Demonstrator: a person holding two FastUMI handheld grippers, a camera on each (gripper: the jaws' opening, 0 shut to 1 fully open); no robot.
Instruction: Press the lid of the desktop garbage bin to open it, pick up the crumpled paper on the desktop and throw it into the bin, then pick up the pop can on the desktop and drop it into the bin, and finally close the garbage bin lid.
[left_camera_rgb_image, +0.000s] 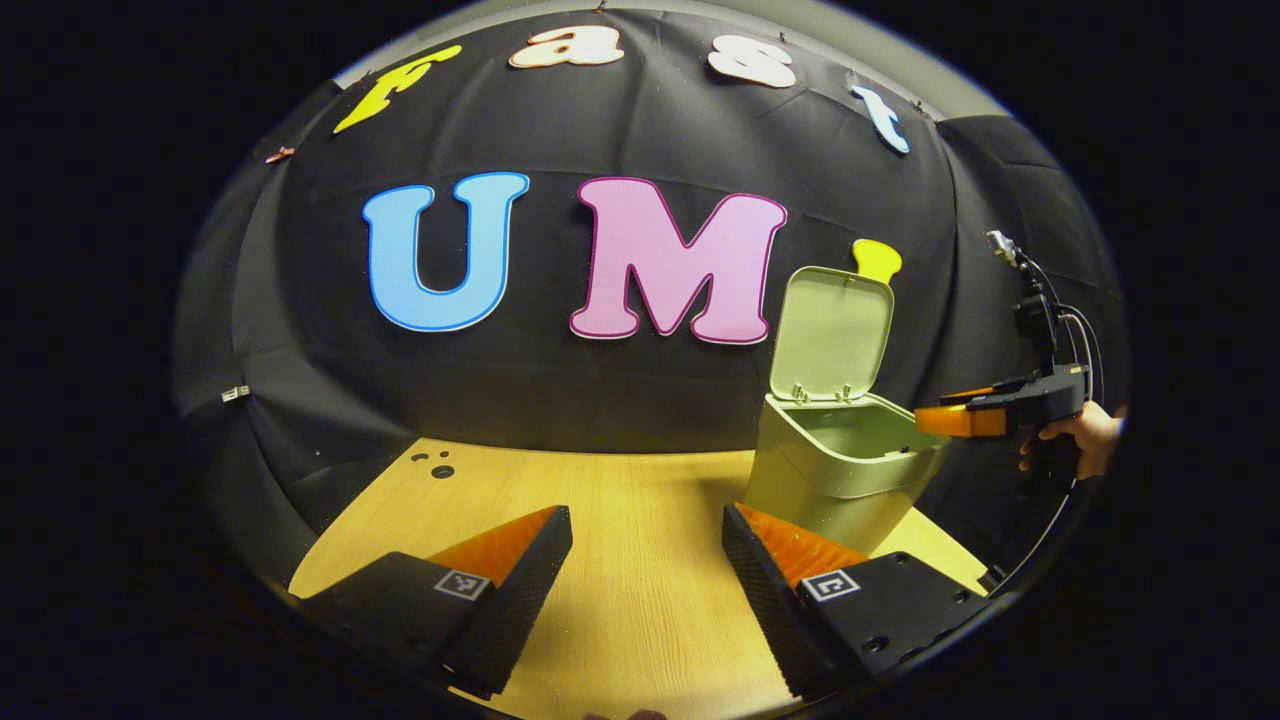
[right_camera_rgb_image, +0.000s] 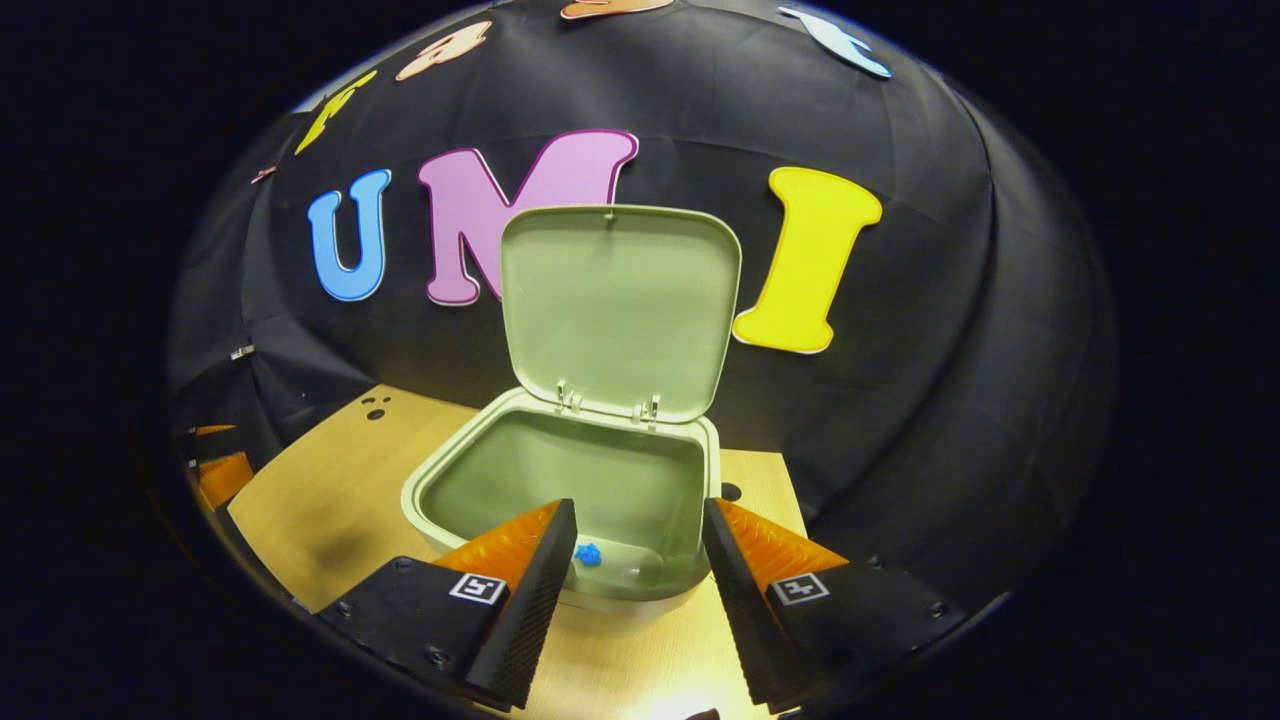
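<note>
A pale green desktop bin (right_camera_rgb_image: 440, 480) stands on the wooden table (right_camera_rgb_image: 330, 500) with its lid (right_camera_rgb_image: 620, 300) swung up and upright. A small blue scrap (right_camera_rgb_image: 588, 553) lies at the bottom inside it, next to a faint rounded shape that I cannot make out. My right gripper (right_camera_rgb_image: 638, 560) hovers open just above the bin's near rim, nothing between its fingers. In the left gripper view the bin (left_camera_rgb_image: 830, 470) stands at the right with its lid (left_camera_rgb_image: 830, 330) raised. My left gripper (left_camera_rgb_image: 645, 560) is open over bare table. The right gripper (left_camera_rgb_image: 960, 418) reaches over the bin, held by a hand (left_camera_rgb_image: 1085, 440).
The black cloth wall closes the back and both sides of the table (left_camera_rgb_image: 620, 500). Small dark holes (left_camera_rgb_image: 438, 465) mark the table's far left corner. A cable (left_camera_rgb_image: 1080, 330) runs up behind the right gripper's handle.
</note>
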